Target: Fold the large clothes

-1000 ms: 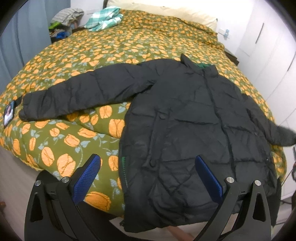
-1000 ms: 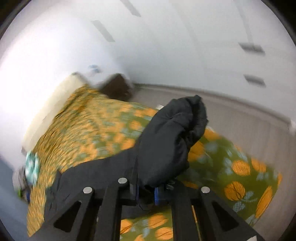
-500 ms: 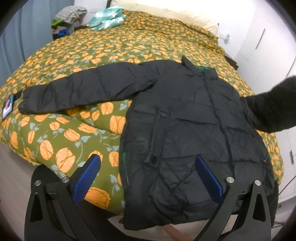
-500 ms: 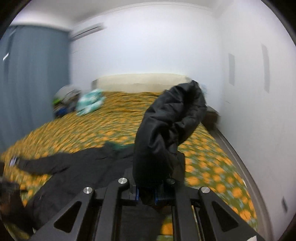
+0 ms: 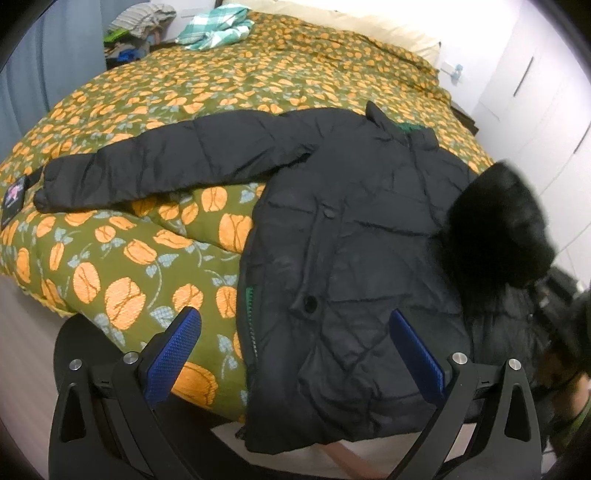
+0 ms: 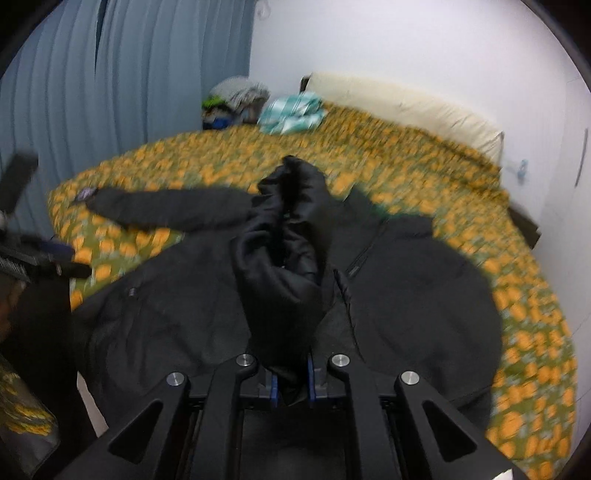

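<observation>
A black puffer jacket point(image 5: 351, 240) lies front up on the bed, its collar toward the pillows and its hem over the near edge. Its left sleeve point(image 5: 155, 173) lies stretched out to the left. My left gripper point(image 5: 295, 347) is open and empty, just above the hem. My right gripper point(image 6: 291, 384) is shut on the right sleeve point(image 6: 284, 258), which it holds up over the jacket's body point(image 6: 406, 295). The raised sleeve shows blurred at the right of the left wrist view point(image 5: 498, 225).
The bed has a green cover with orange flowers point(image 5: 122, 273) and a cream pillow point(image 5: 332, 18) at its head. A folded teal checked cloth point(image 5: 214, 27) and a pile of clothes point(image 5: 144, 26) lie at the far left. Blue curtains point(image 6: 110, 74) hang left, white cupboards point(image 5: 535, 92) stand right.
My right gripper has swung the held right sleeve up and leftward, from beside the bed to over the jacket's body. The left gripper has stayed open near the hem.
</observation>
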Motion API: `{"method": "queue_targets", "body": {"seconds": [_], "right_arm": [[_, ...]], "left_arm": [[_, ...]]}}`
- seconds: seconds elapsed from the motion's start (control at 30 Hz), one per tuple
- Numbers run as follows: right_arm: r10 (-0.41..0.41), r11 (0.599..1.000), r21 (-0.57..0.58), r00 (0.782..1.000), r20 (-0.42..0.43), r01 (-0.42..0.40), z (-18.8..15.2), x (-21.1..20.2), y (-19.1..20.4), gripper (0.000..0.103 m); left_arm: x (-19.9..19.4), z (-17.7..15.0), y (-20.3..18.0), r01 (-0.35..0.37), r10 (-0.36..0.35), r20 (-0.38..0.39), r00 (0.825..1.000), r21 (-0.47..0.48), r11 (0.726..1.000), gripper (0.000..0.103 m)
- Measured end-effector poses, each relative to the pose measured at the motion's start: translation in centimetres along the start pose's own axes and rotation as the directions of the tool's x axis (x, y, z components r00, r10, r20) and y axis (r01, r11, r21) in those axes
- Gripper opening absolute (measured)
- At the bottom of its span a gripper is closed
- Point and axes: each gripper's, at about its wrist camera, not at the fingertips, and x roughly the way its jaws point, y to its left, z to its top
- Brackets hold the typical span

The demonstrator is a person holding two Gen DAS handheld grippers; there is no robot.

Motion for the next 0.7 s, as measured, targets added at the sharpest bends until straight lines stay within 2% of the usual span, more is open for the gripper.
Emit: {"method": "queue_targets", "body": {"seconds": [0.07,0.1,0.13,0.17,0.2,0.27,0.33,0.37,0.4,0.47,0.53,0.6,0.63,0.67,0.7], "right_arm": [[-0.005,1.0,-0.015,1.0,-0.028,0.005,-0.8,1.3,1.3,0.016],[0.009,1.0,-0.016,0.999,-0.045,-0.01,-1.4,1.7,1.8,0.023],[0.037,0.999,-0.014,0.997,-0.069,-0.038,-1.8,2.2,2.3,0.046],[0.062,0.998,-0.012,0.994,-0.089,-0.063,-2.1,2.5,2.8,0.081],[0.068,0.997,-0.015,0.993,-0.094,-0.069,-2.5,2.6,3.2,0.091],[0.085,0.995,-0.04,0.993,-0.086,-0.089,-3.1,1.8,4.1,0.095],[0.084,0.994,-0.061,0.993,-0.085,-0.09,-3.9,1.1,4.8,0.095],[0.075,0.995,-0.065,0.994,-0.08,-0.08,-4.2,0.4,4.8,0.095],[0.067,0.996,-0.061,0.995,-0.075,-0.072,-4.4,-0.3,4.6,0.095],[0.063,0.998,-0.008,0.996,-0.065,-0.064,-4.9,-1.8,3.7,0.095],[0.063,0.996,0.061,0.997,-0.054,-0.06,-5.1,-3.5,2.2,0.095],[0.042,0.993,0.111,0.998,-0.036,-0.038,-5.5,-5.1,1.1,0.095],[0.025,0.991,0.131,0.999,-0.026,-0.021,-5.7,-5.9,0.4,0.095],[0.0,0.988,0.156,1.0,-0.012,0.002,-5.9,-6.9,-0.3,0.095],[-0.017,0.985,0.172,1.0,-0.006,0.018,-6.0,-7.5,-0.8,0.095]], "left_arm": [[0.2,0.0,-0.2,0.01,-0.01,-0.009,1.0,0.0,1.0,0.102],[0.4,0.0,-0.4,0.016,-0.016,-0.012,1.0,0.0,1.0,0.102],[0.6,0.0,-0.7,0.03,-0.03,-0.019,0.999,0.004,1.0,0.102],[0.7,0.1,-0.9,0.042,-0.041,-0.022,0.999,0.01,0.999,0.102],[0.8,0.1,-1.2,0.054,-0.054,-0.023,0.998,0.015,0.998,0.102],[0.8,0.3,-1.8,0.101,-0.1,-0.026,0.995,0.029,0.994,0.102],[0.8,0.5,-2.6,0.184,-0.183,-0.032,0.983,0.032,0.982,0.102],[0.9,0.5,-2.9,0.229,-0.228,-0.042,0.973,0.03,0.973,0.102],[1.4,0.7,-3.6,0.296,-0.294,-0.069,0.953,0.028,0.955,0.101],[2.5,1.2,-5.0,0.366,-0.36,-0.114,0.926,0.03,0.93,0.101],[4.0,1.6,-7.1,0.402,-0.39,-0.151,0.908,0.058,0.914,0.101],[5.9,1.8,-9.4,0.403,-0.379,-0.199,0.904,0.092,0.911,0.097],[6.7,1.8,-10.3,0.401,-0.372,-0.224,0.901,0.101,0.91,0.089],[7.8,1.7,-11.6,0.405,-0.366,-0.262,0.893,0.115,0.907,0.076],[8.4,1.6,-12.4,0.401,-0.353,-0.286,0.891,0.127,0.907,0.071]]}}
